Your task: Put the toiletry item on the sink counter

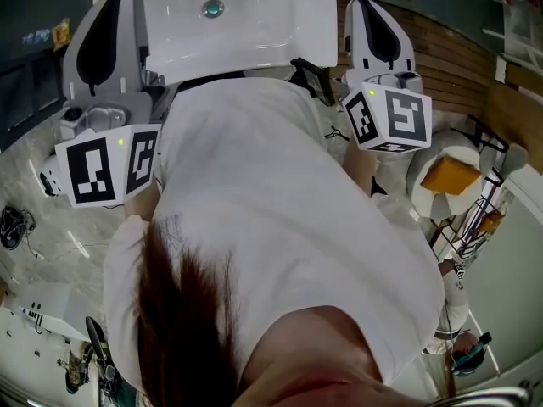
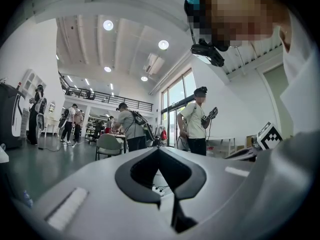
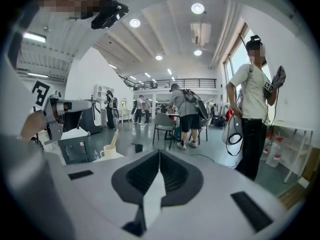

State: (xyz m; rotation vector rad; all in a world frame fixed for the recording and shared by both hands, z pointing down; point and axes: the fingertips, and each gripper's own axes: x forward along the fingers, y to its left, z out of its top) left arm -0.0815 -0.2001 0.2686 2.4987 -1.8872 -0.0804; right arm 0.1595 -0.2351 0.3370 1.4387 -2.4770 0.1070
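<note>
The left gripper (image 2: 159,150) and the right gripper (image 3: 159,153) each have their jaws closed together on nothing, one on either side of the white sink (image 1: 263,32).

We see a person in a white shirt (image 3: 252,109) standing at the hall's right side. Another with a backpack (image 3: 186,106) stands farther back, just beside a grey chair (image 3: 164,122). Round ceiling lights (image 3: 197,8) shine above a balcony railing (image 3: 175,84).
</note>
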